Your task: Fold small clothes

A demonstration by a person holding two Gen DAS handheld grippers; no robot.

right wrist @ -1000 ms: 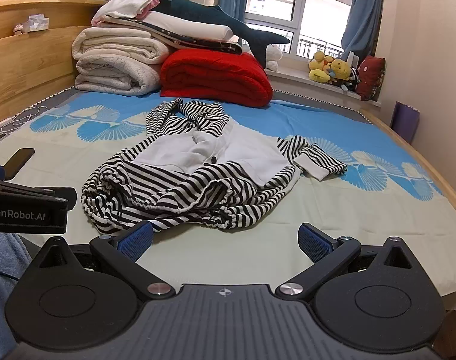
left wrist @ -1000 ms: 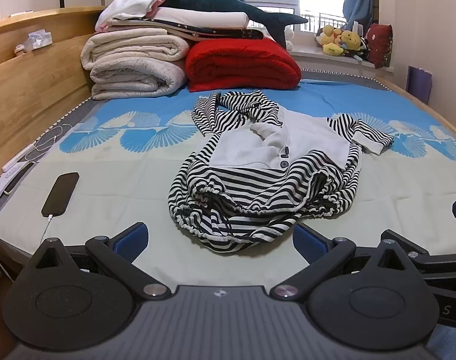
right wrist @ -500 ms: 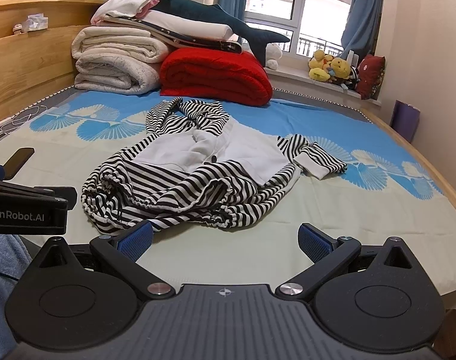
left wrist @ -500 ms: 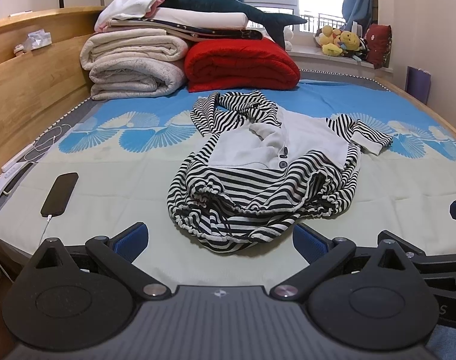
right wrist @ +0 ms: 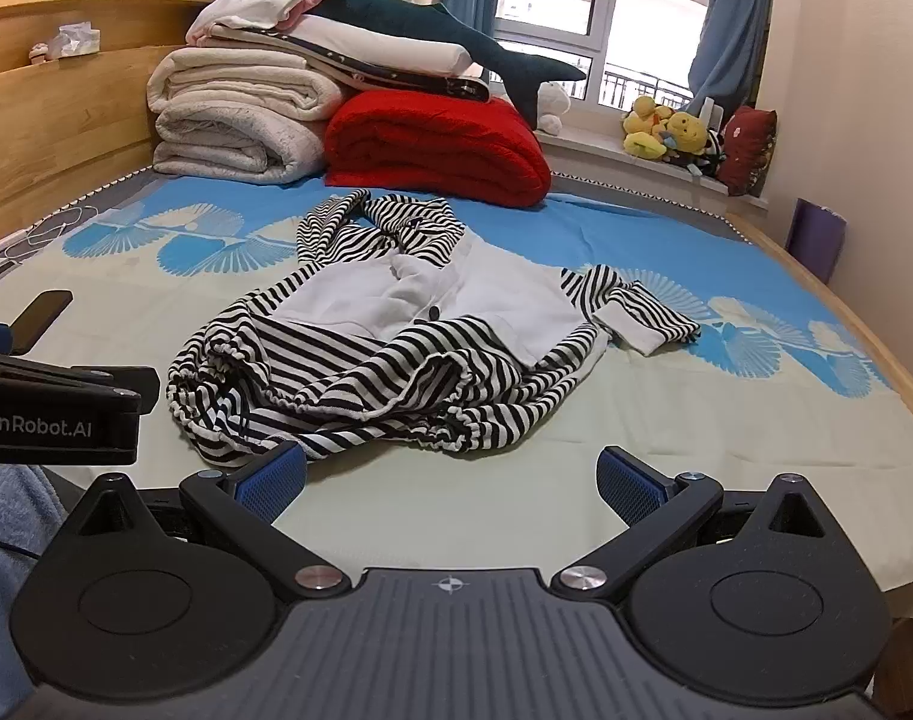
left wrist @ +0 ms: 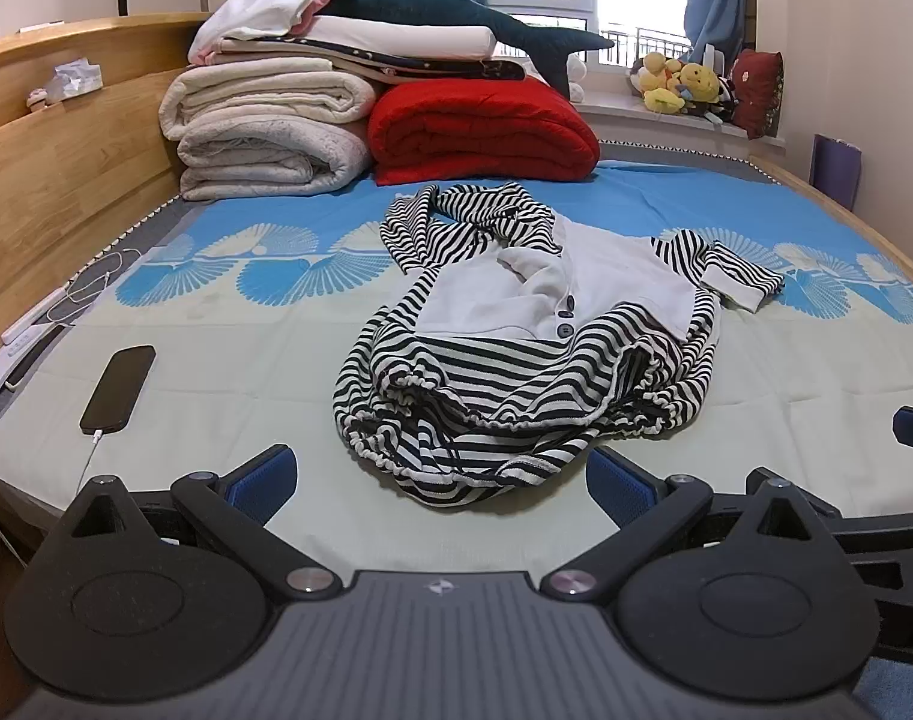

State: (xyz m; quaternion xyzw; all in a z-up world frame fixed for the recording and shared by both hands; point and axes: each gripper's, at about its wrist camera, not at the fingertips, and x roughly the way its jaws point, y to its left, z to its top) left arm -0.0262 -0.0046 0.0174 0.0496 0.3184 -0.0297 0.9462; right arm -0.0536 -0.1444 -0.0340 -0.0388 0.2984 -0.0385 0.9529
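Little had moved since the earlier frames: in our left wrist view the garment sat a touch lower and nearer the fingers, and otherwise everything lay as before.

The bed (left wrist: 216, 360), with its pale green and blue fan-print cover, filled both views. At its far end we saw a stack of folded cream blankets (left wrist: 264, 132) on the left, a folded red quilt (left wrist: 480, 132) just right of it, and a dark plush shark (left wrist: 456, 12) lying across the top of both.

The striped garment (left wrist: 516, 360) — black-and-white stripes with a white chest panel and dark buttons — lay crumpled and unfolded near the middle of the bed, one sleeve flung out to the right, its gathered hem toward us.

Our left gripper (left wrist: 441, 474) hovered at the near edge with its jaws spread wide, holding nothing, the garment's near hem showing between the blue pads. Our right gripper (right wrist: 450, 477) hung just right of it, likewise wide and empty; in its view the garment (right wrist: 408, 348) lay ahead and slightly left, with the left pad close to the hem.

A dark phone (left wrist: 119, 387) lay on the cover at the near left — plugged into a white cable.
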